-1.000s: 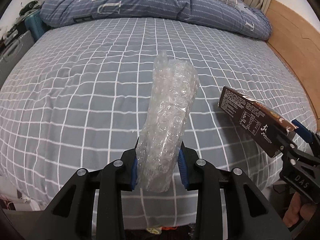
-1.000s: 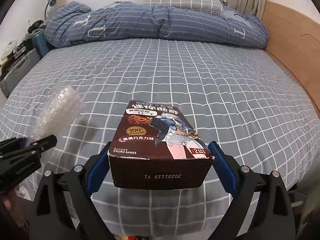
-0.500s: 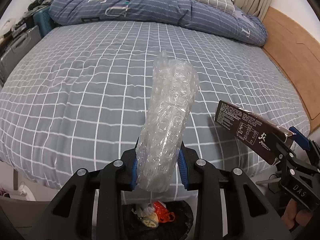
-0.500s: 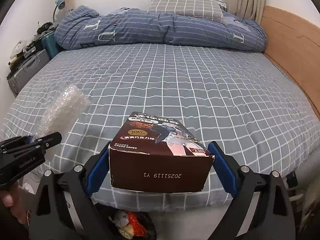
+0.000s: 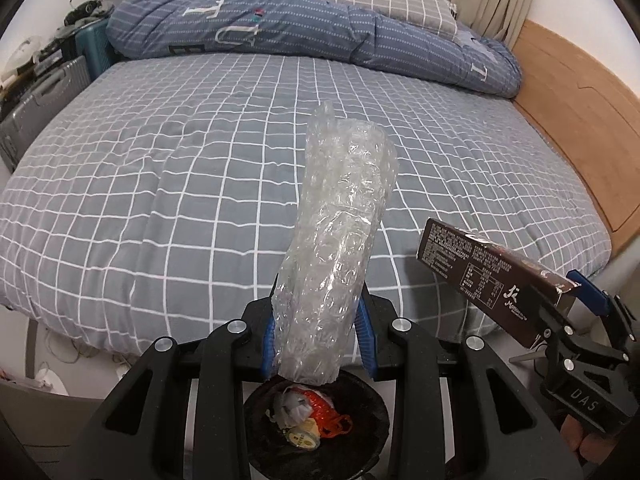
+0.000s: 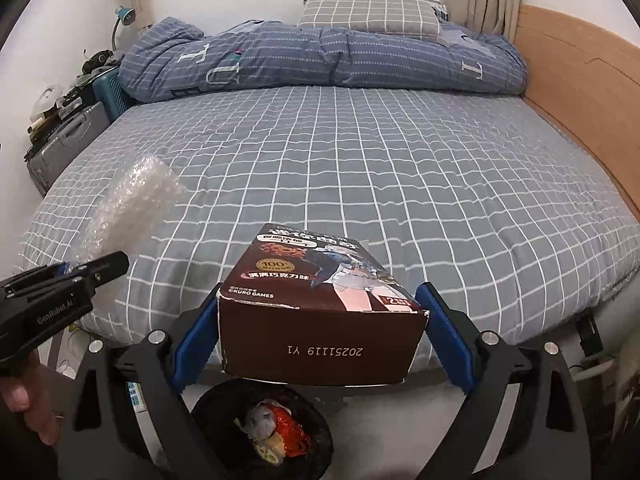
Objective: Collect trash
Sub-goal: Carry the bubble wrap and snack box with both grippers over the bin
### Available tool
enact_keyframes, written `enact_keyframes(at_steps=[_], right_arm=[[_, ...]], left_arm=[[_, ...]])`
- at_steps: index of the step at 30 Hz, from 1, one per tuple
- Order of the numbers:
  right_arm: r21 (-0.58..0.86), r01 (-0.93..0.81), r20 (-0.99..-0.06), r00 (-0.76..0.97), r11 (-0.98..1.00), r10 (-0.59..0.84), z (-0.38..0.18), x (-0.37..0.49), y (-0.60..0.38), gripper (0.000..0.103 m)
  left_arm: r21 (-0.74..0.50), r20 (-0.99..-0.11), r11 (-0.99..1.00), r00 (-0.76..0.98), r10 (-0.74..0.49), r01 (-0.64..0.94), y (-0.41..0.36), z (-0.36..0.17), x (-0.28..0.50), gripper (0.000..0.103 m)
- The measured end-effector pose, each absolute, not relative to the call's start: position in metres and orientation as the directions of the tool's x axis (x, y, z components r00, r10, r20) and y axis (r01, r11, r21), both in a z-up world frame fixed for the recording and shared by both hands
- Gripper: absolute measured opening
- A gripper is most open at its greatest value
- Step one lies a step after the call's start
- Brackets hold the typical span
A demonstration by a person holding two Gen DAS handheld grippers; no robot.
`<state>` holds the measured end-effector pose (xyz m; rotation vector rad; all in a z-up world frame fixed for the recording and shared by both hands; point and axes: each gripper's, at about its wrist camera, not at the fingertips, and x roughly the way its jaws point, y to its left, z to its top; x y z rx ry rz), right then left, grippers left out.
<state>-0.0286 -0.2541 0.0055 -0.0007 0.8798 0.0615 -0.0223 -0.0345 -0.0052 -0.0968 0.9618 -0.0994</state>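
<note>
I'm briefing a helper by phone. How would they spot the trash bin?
Start at the big grey checked bed and drop to the floor at its near edge. The black-lined trash bin sits there, below the bubble wrap roll and chocolate box; only it holds red and white scraps.

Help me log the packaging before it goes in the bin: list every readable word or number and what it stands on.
"KURO GAMES", "100" and "2": top of the brown box.
"20251119 Y1": the box's end face.
"GenRobot.AI": left tongs.
"DAS": right tongs.
"T", "U": quilt.
Chinese print and the box's side panel: too small.
</note>
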Motion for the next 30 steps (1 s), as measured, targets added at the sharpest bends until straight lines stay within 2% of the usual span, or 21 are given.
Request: enact_keyframes(at_steps=[30], right_arm=[[0.022, -0.087, -0.796, 0.601, 0.996, 0.07, -0.027, -0.13, -0.236, 0.089]], left_arm=[[-0.127, -0.86, 0.991, 0.494, -0.127, 0.034, -0.029, -0.066, -0.131, 0.031]])
